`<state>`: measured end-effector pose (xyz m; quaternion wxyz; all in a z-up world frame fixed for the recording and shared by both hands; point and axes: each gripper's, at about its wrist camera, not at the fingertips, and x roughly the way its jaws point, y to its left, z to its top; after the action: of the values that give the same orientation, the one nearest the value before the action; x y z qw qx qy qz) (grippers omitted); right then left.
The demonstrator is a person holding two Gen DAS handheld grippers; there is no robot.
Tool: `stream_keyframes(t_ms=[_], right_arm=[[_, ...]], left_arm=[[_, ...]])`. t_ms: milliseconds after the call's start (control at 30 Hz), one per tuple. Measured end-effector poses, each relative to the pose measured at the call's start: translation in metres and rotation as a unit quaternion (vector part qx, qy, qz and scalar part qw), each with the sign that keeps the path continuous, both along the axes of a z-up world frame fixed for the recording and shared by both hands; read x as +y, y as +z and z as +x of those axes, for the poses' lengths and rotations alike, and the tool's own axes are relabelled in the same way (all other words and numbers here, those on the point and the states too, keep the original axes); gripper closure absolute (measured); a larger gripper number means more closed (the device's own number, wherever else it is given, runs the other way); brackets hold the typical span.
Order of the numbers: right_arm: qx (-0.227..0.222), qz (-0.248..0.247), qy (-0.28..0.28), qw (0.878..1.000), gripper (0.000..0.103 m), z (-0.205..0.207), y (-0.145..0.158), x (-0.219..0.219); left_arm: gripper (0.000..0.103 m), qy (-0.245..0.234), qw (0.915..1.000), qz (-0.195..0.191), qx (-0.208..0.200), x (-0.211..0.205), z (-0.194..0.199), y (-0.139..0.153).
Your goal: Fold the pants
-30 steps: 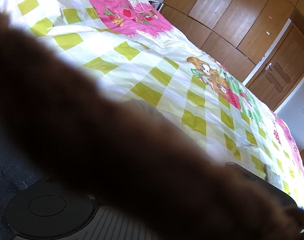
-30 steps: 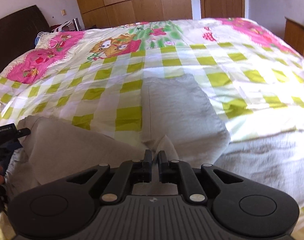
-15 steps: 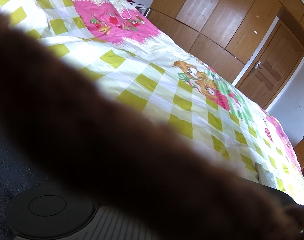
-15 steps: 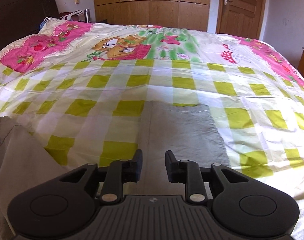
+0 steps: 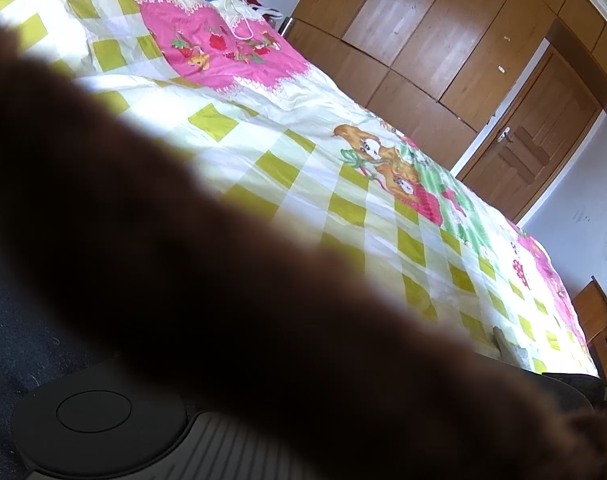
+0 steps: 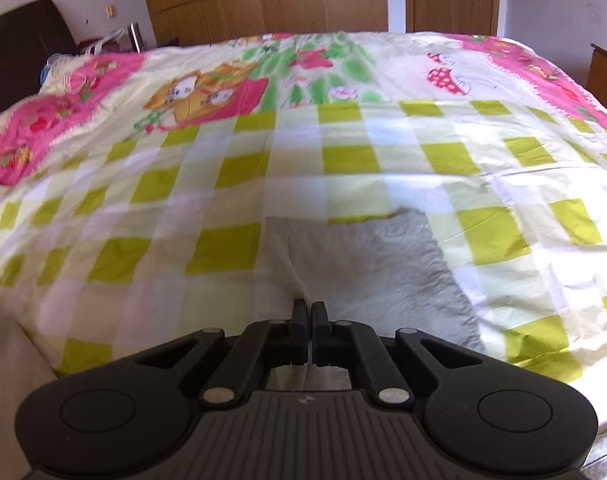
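- Our right gripper [image 6: 308, 312] sits low over the near edge of the bed [image 6: 343, 152], pointing across it toward the wooden wardrobe [image 6: 263, 0].
- Its two fingers [image 6: 299, 320] are pressed together, and a thin fold of the grey pants [image 6: 383, 264] is pinched between them.
- The pants lie flat on the checked cover near the bed's near edge, and one leg end points toward the far side.
- More pale cloth [image 6: 3, 360] is cut off at the left edge, and we cannot tell what it is.
- In the left wrist view a big dark brown blurry shape [image 5: 223, 300] hides the fingers of our left gripper, so we cannot tell if they are apart or together.
- Only that gripper's black base [image 5: 95, 412] shows, tilted low at the bed's side edge.
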<state>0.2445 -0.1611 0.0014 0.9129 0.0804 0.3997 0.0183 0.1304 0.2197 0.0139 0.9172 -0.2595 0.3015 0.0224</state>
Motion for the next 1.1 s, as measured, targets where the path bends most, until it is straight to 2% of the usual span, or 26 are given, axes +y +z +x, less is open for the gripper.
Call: stream_keyframes(t_ms=[100, 200, 300, 367, 433, 500, 567, 600, 633, 733, 767, 833, 867, 933, 1000, 1033, 1100], right_arm=[[-0.056, 0.062, -0.016, 0.996, 0.084, -0.034, 0.047, -0.031], [-0.138, 0.117, -0.043, 0.983, 0.084, -0.098, 0.094, -0.057], [-0.184, 0.151, -0.112, 0.965, 0.083, -0.168, 0.103, -0.082], [-0.183, 0.148, -0.185, 0.954, 0.083, -0.207, 0.086, -0.1], [-0.158, 0.114, -0.239, 0.951, 0.083, -0.231, 0.06, -0.11], [-0.086, 0.092, -0.262, 0.957, 0.083, -0.24, 0.027, -0.12], [-0.042, 0.112, -0.292, 0.949, 0.081, -0.256, 0.007, -0.132], [-0.034, 0.119, -0.3, 0.946, 0.079, -0.262, 0.005, -0.134], [-0.038, 0.111, -0.308, 0.944, 0.078, -0.274, 0.007, -0.136], [-0.086, 0.044, -0.307, 0.947, 0.076, -0.295, 0.028, -0.126], [-0.103, 0.029, -0.293, 0.95, 0.076, -0.3, 0.038, -0.119], [-0.119, 0.018, -0.224, 0.967, 0.076, -0.299, 0.054, -0.098], [-0.122, 0.001, -0.164, 0.979, 0.074, -0.292, 0.06, -0.074], [-0.139, -0.017, -0.053, 0.989, 0.07, -0.273, 0.065, -0.029], [-0.135, -0.041, 0.055, 0.988, 0.068, -0.25, 0.06, 0.02], [-0.129, -0.064, 0.108, 0.984, 0.067, -0.238, 0.056, 0.047], [-0.139, -0.11, 0.203, 0.963, 0.066, -0.222, 0.041, 0.1]], left_arm=[[0.1, -0.004, 0.9996, 0.009, -0.026, -0.005, -0.008, 0.02], [0.1, -0.029, 0.997, 0.01, -0.071, -0.022, -0.026, 0.044], [0.1, -0.026, 0.9946, 0.0, -0.101, -0.038, -0.055, 0.056], [0.1, -0.006, 0.9944, 0.003, -0.105, -0.044, -0.073, 0.054], [0.1, 0.014, 0.995, 0.018, -0.098, -0.051, -0.087, 0.046], [0.1, 0.023, 0.9961, 0.035, -0.077, -0.059, -0.098, 0.032], [0.1, 0.019, 0.9973, 0.05, -0.05, -0.067, -0.105, 0.018], [0.1, 0.019, 0.9979, 0.048, -0.039, -0.069, -0.108, 0.013], [0.1, 0.017, 0.9984, 0.043, -0.031, -0.069, -0.113, 0.008], [0.099, 0.019, 0.9985, 0.04, -0.032, -0.065, -0.126, 0.007], [0.097, 0.017, 0.9984, 0.039, -0.036, -0.064, -0.127, 0.009], [0.096, 0.01, 0.9978, 0.054, -0.038, -0.063, -0.126, 0.012], [0.096, 0.006, 0.9973, 0.062, -0.038, -0.063, -0.125, 0.013], [0.094, -0.016, 0.9967, 0.072, -0.034, -0.058, -0.119, 0.013], [0.093, -0.036, 0.9953, 0.087, -0.023, -0.05, -0.111, 0.014], [0.092, -0.045, 0.9945, 0.093, -0.018, -0.044, -0.108, 0.014], [0.088, -0.046, 0.9941, 0.096, -0.018, -0.028, -0.105, 0.017]])
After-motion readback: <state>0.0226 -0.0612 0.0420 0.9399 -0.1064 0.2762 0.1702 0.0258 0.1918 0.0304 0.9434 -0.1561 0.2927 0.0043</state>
